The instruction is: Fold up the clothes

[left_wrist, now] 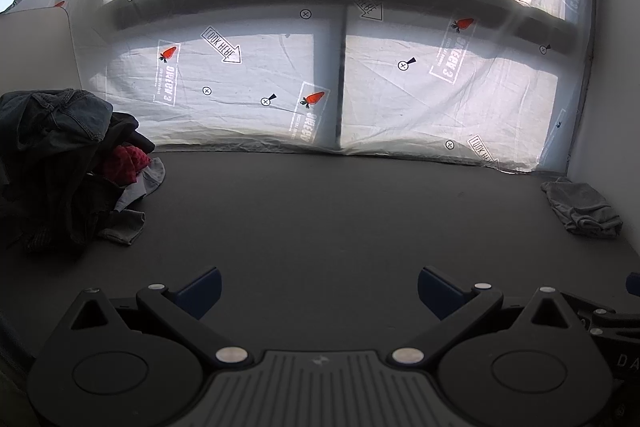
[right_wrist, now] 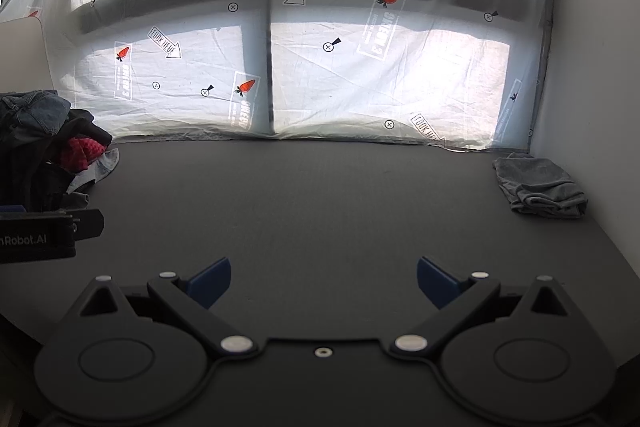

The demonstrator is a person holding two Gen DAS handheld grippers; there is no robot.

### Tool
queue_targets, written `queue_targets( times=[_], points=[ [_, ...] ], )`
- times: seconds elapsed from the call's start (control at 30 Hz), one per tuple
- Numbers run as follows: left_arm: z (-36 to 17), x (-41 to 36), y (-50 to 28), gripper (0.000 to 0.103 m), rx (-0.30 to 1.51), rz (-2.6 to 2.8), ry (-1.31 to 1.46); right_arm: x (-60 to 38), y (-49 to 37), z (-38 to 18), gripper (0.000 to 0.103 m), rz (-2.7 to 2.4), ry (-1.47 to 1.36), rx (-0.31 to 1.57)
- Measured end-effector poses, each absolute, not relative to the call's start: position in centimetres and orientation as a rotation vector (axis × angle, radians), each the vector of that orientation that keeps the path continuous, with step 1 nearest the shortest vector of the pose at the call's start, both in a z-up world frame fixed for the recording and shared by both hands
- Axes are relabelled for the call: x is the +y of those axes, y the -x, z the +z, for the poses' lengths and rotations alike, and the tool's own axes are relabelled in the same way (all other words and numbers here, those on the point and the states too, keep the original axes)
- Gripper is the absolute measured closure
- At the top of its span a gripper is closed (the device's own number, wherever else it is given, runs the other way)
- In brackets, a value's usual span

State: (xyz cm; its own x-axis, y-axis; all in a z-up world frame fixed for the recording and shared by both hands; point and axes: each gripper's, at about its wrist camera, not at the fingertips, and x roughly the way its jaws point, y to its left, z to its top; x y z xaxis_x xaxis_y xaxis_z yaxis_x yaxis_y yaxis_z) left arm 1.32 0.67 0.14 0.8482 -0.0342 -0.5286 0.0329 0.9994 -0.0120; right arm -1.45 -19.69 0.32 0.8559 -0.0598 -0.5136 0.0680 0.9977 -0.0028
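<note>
A heap of unfolded clothes (left_wrist: 60, 163) lies at the far left of the dark table (left_wrist: 320, 219): denim on top, black cloth, a red piece and a light grey piece. It also shows in the right wrist view (right_wrist: 44, 147). A folded grey garment (left_wrist: 582, 207) lies at the far right by the wall, also in the right wrist view (right_wrist: 540, 187). My left gripper (left_wrist: 318, 287) is open and empty above the table's near part. My right gripper (right_wrist: 323, 281) is open and empty too. Neither touches any cloth.
A printed white sheet (left_wrist: 320, 67) hangs over the window behind the table. A white wall (right_wrist: 592, 67) closes the right side. The left gripper's body (right_wrist: 40, 235) shows at the left edge of the right wrist view, beside the heap.
</note>
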Motion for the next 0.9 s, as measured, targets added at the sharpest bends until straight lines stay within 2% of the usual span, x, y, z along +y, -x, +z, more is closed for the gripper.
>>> queue_targets(
  times=[0.5, 0.73, 0.9],
  points=[
    [-0.5, -2.0, -4.3, 0.0, 0.593, -0.02, 0.021, -23.7, -1.3, -0.2, 0.002, -0.098, -0.038, 0.561],
    [-0.5, -4.5, -7.0, 0.0, 0.616, -0.025, 0.003, -25.9, -4.9, -0.1, 0.002, -0.083, -0.052, 0.577],
    [-0.7, -4.9, -9.6, 0.0, 0.674, -0.013, 0.102, -27.7, -8.1, -0.6, 0.002, -0.073, -0.06, 0.623]
  ],
)
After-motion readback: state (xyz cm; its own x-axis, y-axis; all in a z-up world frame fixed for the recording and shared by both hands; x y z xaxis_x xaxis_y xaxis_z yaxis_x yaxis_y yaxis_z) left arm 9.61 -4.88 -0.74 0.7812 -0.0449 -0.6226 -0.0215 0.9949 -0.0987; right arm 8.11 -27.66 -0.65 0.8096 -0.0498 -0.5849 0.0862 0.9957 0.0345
